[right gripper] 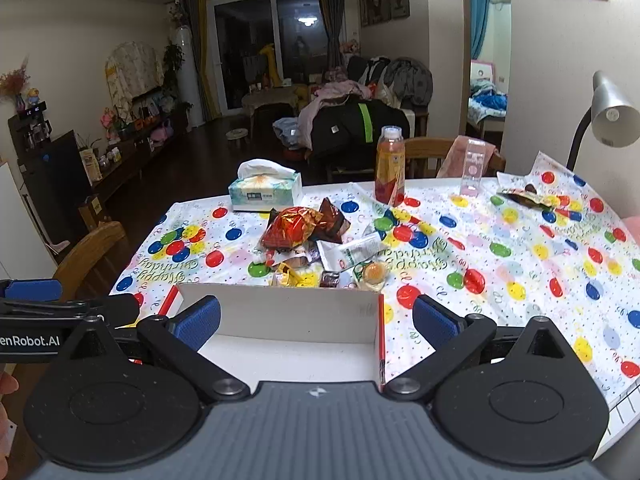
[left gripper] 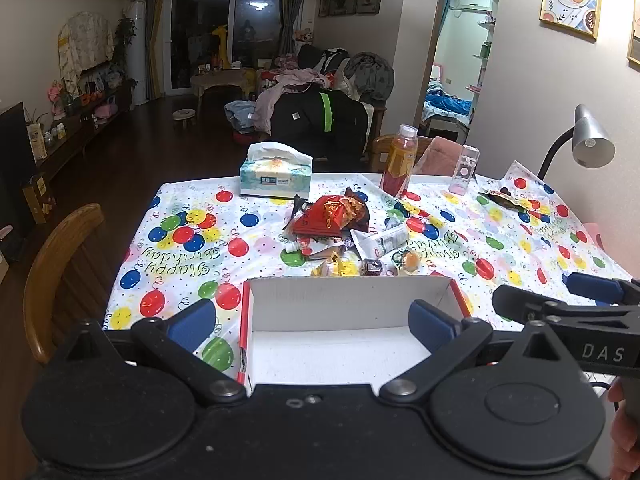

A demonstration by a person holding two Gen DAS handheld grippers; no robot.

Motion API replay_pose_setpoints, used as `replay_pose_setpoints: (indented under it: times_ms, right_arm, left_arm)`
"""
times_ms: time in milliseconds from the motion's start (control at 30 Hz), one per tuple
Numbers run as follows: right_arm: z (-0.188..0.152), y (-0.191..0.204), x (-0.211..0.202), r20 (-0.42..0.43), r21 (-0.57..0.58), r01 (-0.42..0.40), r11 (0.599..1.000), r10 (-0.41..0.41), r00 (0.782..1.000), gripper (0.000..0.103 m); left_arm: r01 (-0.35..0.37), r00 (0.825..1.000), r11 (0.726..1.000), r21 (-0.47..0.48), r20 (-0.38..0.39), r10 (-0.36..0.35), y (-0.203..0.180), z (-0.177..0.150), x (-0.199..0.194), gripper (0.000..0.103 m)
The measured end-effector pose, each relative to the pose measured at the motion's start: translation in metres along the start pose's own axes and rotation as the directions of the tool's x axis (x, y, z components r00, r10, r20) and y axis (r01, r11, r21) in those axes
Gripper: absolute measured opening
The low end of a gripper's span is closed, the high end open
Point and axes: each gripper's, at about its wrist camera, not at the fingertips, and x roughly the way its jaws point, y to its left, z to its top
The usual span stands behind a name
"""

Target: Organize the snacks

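Note:
A pile of snack packets (left gripper: 332,220) (right gripper: 304,228) lies in the middle of the table, with a red foil bag on top and small wrapped sweets (left gripper: 348,268) (right gripper: 332,276) at its near edge. An open white box with red sides (left gripper: 352,320) (right gripper: 296,320) sits just in front of the pile, with nothing inside. My left gripper (left gripper: 314,324) hovers open above the box's near end. My right gripper (right gripper: 316,322) is open too, straddling the box's right wall. Each gripper shows at the edge of the other's view.
A tissue box (left gripper: 276,178) (right gripper: 266,192), an orange drink bottle (left gripper: 400,160) (right gripper: 390,168) and a clear container (left gripper: 464,168) (right gripper: 474,168) stand at the far side. A dark wrapper (left gripper: 504,200) (right gripper: 528,196) lies far right by a desk lamp (left gripper: 588,140). Wooden chairs (left gripper: 60,272) flank the balloon-print tablecloth (left gripper: 520,248).

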Motion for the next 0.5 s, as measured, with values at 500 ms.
replay_pose_setpoints:
  times_ms: [500]
  right_arm:
    - [-0.0017,0.0022,-0.0036,-0.007,0.008,-0.001,1.000,0.001,1.000,0.103]
  left_arm:
    - [0.000,1.000,1.000,-0.001,0.001,0.000,-0.0005,-0.0008,0.0007,0.102]
